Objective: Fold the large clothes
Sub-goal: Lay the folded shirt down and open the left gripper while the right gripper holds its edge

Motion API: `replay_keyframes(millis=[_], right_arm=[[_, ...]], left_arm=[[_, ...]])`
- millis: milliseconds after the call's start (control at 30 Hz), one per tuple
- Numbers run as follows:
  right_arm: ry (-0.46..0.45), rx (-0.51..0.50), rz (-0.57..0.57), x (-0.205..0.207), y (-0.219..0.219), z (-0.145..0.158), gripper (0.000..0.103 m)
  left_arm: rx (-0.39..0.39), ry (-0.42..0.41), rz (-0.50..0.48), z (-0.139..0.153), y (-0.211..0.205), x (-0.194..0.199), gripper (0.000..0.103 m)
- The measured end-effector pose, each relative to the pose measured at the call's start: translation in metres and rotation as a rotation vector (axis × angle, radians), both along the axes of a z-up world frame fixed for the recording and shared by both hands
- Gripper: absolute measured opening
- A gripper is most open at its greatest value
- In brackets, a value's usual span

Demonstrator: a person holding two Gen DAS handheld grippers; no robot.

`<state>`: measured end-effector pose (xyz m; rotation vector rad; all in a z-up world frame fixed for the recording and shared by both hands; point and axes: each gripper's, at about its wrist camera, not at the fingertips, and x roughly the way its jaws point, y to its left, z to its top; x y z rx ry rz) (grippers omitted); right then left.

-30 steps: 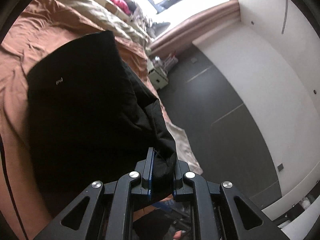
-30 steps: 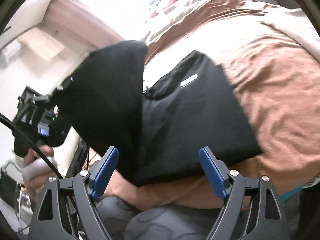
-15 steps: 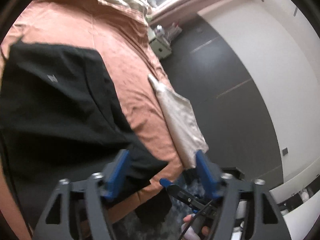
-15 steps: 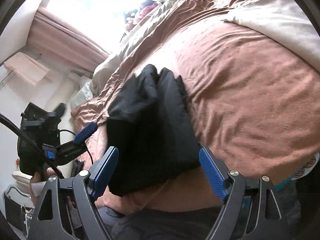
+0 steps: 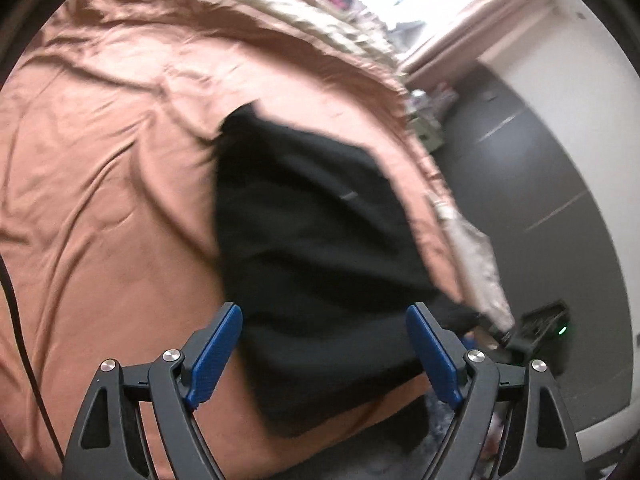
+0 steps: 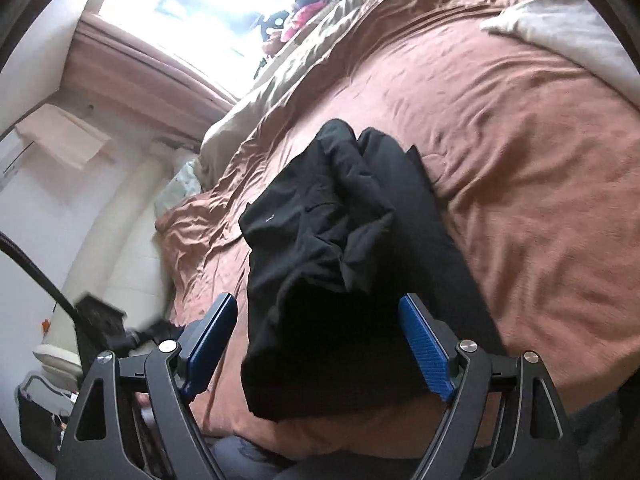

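On the bed (image 6: 520, 152) near its front edge, the garment (image 6: 340, 280) is seen folded into a rumpled bundle, nothing held, with the left gripper (image 5: 324, 354) opening and the right gripper (image 6: 318, 346) wide, so tidying seems left.

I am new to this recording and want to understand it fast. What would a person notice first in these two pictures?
First the black garment, lying bunched in the middle of the brown bedspread, near the edge closest to the cameras. Next come the blue pads of the left gripper and the right gripper at the bottom of each view: the left jaws are opening, the right stand wide, and neither holds the cloth. A bright window glares beyond the bed.
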<state>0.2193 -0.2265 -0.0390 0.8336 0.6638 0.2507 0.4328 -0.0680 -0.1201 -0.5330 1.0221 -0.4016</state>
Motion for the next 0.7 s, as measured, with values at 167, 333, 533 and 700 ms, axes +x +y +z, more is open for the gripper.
replay_keyframes(millis=[167, 333, 533, 700], right_arm=[[0.056, -0.024, -0.024, 0.018, 0.004, -0.005, 0.014], [-0.006, -0.038, -0.041, 0.0, -0.002, 0.008, 0.011], [0.043, 0.036, -0.095, -0.013, -0.037, -0.03, 0.009], [0.062, 0.04, -0.104, -0.019, -0.042, -0.053, 0.009]], left_arm=[[-0.02, 0.04, 0.041, -0.024, 0.025, -0.008, 0.085], [-0.002, 0.049, 0.018, -0.026, 0.015, -0.007, 0.085], [0.011, 0.032, -0.049, -0.028, -0.013, -0.007, 0.083], [0.035, 0.068, -0.107, -0.044, -0.039, -0.004, 0.068]])
